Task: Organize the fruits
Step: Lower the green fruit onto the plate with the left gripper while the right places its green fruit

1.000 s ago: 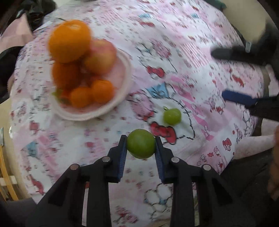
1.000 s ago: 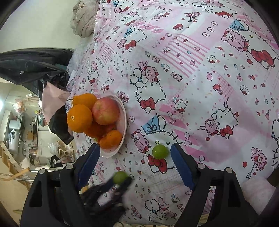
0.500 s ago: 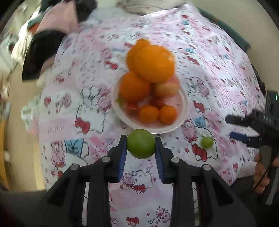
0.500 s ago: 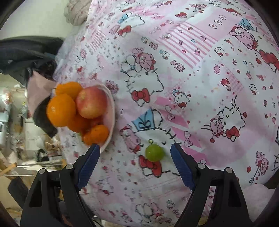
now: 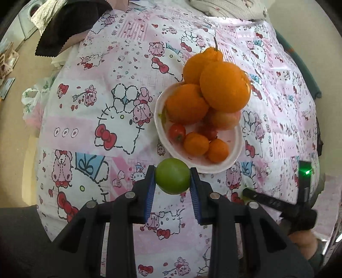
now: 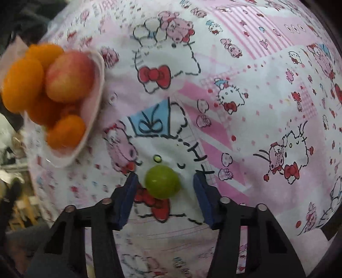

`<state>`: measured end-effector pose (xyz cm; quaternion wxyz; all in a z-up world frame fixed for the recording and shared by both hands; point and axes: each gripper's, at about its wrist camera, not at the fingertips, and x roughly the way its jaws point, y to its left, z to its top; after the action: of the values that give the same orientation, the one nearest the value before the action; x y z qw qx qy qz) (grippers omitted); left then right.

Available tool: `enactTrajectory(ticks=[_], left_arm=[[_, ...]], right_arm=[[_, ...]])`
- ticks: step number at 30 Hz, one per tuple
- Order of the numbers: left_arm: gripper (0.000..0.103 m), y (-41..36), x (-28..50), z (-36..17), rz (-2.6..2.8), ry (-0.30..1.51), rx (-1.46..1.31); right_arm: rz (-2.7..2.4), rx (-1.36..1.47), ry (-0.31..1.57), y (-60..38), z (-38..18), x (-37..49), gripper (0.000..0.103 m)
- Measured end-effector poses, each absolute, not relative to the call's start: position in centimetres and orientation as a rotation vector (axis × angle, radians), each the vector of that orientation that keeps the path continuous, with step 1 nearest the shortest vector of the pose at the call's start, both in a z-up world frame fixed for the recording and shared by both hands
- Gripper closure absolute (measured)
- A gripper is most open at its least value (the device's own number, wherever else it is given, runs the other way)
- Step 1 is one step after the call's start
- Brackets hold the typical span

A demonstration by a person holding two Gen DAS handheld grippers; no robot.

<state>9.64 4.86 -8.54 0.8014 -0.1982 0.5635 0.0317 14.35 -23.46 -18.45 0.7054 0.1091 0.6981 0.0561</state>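
Note:
My left gripper is shut on a green fruit and holds it above the cloth, just in front of the white plate. The plate holds oranges, small tangerines, a tomato and an apple. My right gripper is open and low over the cloth, with a second green fruit lying between its fingers. The plate also shows at the left of the right wrist view, with the apple on top.
The table is covered by a pink cartoon-print cloth. Dark and pink fabric lies at the far left edge, and a grey bundle at the far edge. The right gripper's body shows at the lower right of the left wrist view.
My left gripper has swung round with its green fruit until the plate is straight ahead and close. My right gripper has dropped down around the second green fruit.

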Motion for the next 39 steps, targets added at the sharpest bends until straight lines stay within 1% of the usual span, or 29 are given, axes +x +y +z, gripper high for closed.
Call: enactTrajectory(ticks=[2,5,13,20,25,29,34,39], left_arm=[[0.076,5.1,9.6,-8.4,0.073,1.207,-0.44],[0.076,5.3,9.6,-8.6,0.085,1.208,-0.445],[0.076,5.2,9.6,-9.2,0.105,1.217,-0.416],[0.076,3.3,11.9,-8.3,0.06,1.147,-0.313],[0.076,1.9,14.6,-9.7,0.024,1.152,-0.279],[0.076,0.4,16.3,-10.7,-0.01,1.153,-0.223],[0.076,-0.9,17.3,-10.8,-0.002,1.11,-0.172],[0.076,-1.7,18.3,-11.9,-0.008,1.133,-0.146]], right_arm=[[0.143,0.225,1.536,-23.2,-18.1,14.3,0.068],[0.156,0.179,1.498,-22.5,-17.2,14.1,0.068],[0.281,0.346,1.388,-22.3,-13.7,14.6,0.069],[0.413,0.358,1.316,-19.4,-11.6,17.2,0.069],[0.446,0.336,1.298,-17.9,-11.8,19.2,0.069],[0.436,0.372,1.318,-17.8,-13.2,20.4,0.069],[0.413,0.421,1.35,-18.1,-14.6,21.0,0.069],[0.395,0.44,1.357,-18.4,-15.2,21.2,0.069]])
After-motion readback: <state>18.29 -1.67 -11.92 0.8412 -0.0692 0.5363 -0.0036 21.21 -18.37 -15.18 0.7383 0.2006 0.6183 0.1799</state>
